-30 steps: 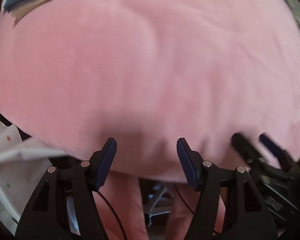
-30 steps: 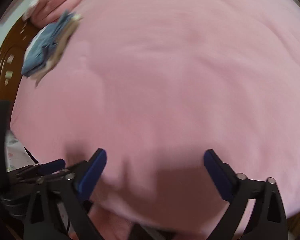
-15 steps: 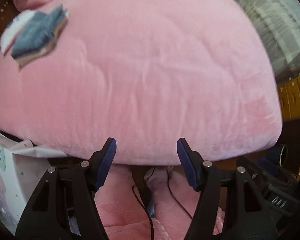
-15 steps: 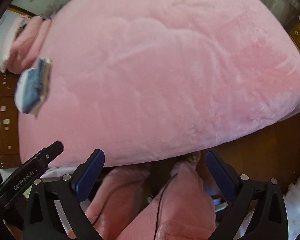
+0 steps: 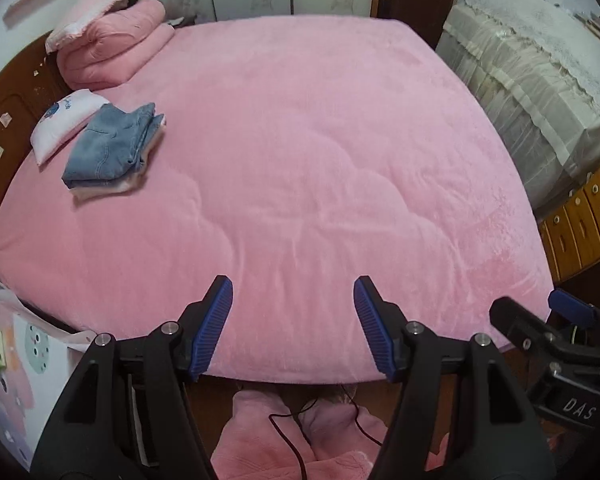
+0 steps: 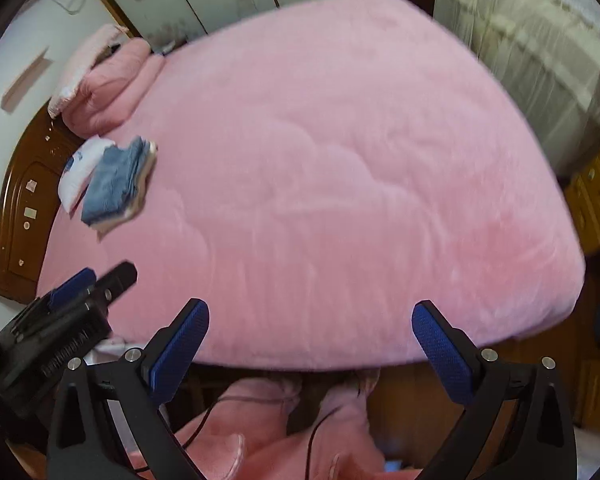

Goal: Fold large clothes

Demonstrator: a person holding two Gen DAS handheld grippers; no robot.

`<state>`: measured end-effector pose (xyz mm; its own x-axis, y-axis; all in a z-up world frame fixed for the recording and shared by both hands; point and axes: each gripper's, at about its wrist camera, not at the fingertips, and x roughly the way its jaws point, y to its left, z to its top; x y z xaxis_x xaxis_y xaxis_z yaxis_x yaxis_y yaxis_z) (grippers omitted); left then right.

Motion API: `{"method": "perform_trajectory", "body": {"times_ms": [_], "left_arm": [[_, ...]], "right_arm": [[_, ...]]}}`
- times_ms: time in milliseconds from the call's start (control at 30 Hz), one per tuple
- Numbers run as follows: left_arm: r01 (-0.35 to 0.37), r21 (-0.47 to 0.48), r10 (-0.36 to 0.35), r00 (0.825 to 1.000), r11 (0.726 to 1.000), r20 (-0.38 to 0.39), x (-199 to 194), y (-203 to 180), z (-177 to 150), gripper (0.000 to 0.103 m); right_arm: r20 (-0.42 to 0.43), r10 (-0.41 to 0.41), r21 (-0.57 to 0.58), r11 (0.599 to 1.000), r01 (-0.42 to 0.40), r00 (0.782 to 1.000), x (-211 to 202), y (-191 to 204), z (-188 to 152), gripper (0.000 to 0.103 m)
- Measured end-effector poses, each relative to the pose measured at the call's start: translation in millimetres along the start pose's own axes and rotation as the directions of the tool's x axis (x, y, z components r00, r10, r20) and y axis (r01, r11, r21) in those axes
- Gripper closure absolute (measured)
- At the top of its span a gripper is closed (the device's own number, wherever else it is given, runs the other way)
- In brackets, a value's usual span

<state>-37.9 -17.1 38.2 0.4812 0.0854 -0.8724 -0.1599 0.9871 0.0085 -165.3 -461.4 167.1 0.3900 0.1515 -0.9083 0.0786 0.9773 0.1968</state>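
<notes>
A folded pair of blue jeans lies on top of a folded pale garment at the left side of a pink bed; the jeans also show in the right wrist view. A folded white shirt lies beside them. My left gripper is open and empty, above the bed's near edge. My right gripper is open and empty, also over the near edge. Each gripper shows in the other's view, the right one and the left one.
A folded pink quilt and pillow lie at the head by the wooden headboard. A covered sofa and wooden furniture stand at the right. A printed white box is at the lower left. The person's pink-clad legs and a cable are below.
Both grippers have pulled back and risen away from the bed. The view has widened from close pink bedding to the whole bed and room. Both stay open.
</notes>
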Motion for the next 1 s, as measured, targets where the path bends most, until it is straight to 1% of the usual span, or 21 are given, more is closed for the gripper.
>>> {"method": "perform_trajectory", "body": {"times_ms": [67, 133, 200, 300, 400, 467, 500, 633, 700, 800, 900, 967, 1000], "left_arm": [[-0.022, -0.013, 0.022, 1.0, 1.0, 0.001, -1.2, 2.3, -4.1, 0.043], [-0.051, -0.029, 0.051, 0.999, 0.998, 0.003, -1.5, 6.1, -8.6, 0.043], [-0.033, -0.057, 0.033, 0.999, 0.998, -0.005, 2.0, 11.9, -13.3, 0.043], [-0.035, -0.084, 0.033, 0.999, 0.996, -0.026, 10.7, 20.0, -16.0, 0.043], [-0.031, -0.11, 0.027, 0.999, 0.993, -0.033, 16.9, 27.4, -17.6, 0.043], [-0.029, -0.123, 0.026, 0.999, 0.992, -0.031, 18.6, 30.9, -17.8, 0.037], [-0.028, -0.125, 0.024, 0.999, 0.992, -0.031, 19.9, 32.0, -17.9, 0.032], [-0.031, -0.117, 0.028, 0.999, 0.993, -0.029, 21.2, 34.0, -18.3, 0.031], [-0.032, -0.114, 0.03, 0.999, 0.993, -0.022, 21.3, 33.3, -17.3, 0.029], [-0.033, -0.095, 0.032, 0.999, 0.995, -0.018, 22.3, 31.0, -17.0, 0.025], [-0.04, -0.09, 0.039, 0.999, 0.995, -0.01, 20.4, 31.3, -16.8, 0.021], [-0.046, -0.094, 0.045, 0.999, 0.995, -0.007, 18.8, 32.5, -17.0, 0.016], [-0.049, -0.093, 0.049, 0.999, 0.994, -0.006, 18.4, 33.5, -17.5, 0.009]], "right_arm": [[0.045, -0.003, -0.005, 1.0, 0.003, 0.999, -10.1, 4.6, -0.2, 0.001], [0.066, -0.002, -0.019, 1.0, 0.003, 0.998, -14.8, 9.7, -2.0, 0.001], [0.053, -0.002, -0.041, 0.999, 0.004, 0.999, -22.2, 21.0, -2.8, 0.001], [0.026, 0.005, -0.078, 0.997, -0.003, 1.0, -25.1, 33.2, -9.4, 0.001], [0.04, 0.001, -0.113, 0.994, 0.004, 0.999, -29.1, 38.7, -13.1, 0.001], [0.051, 0.003, -0.125, 0.992, 0.004, 0.999, -31.1, 39.7, -12.8, 0.001], [0.052, 0.005, -0.129, 0.992, 0.002, 0.999, -32.6, 41.4, -12.9, 0.001], [0.039, 0.0, -0.142, 0.99, 0.006, 0.999, -29.7, 42.3, -11.3, 0.0], [0.054, 0.001, -0.14, 0.99, 0.007, 0.999, -33.4, 41.6, -8.5, 0.0], [0.064, 0.019, -0.137, 0.99, -0.01, 0.998, -33.4, 38.4, -5.2, 0.0], [0.051, 0.022, -0.14, 0.99, -0.015, 0.998, -31.0, 43.0, -4.6, 0.0], [0.055, 0.023, -0.143, 0.99, -0.015, 0.998, -32.6, 45.3, -4.3, 0.0], [0.06, 0.024, -0.145, 0.989, -0.015, 0.998, -34.0, 45.8, -4.1, 0.0]]}}
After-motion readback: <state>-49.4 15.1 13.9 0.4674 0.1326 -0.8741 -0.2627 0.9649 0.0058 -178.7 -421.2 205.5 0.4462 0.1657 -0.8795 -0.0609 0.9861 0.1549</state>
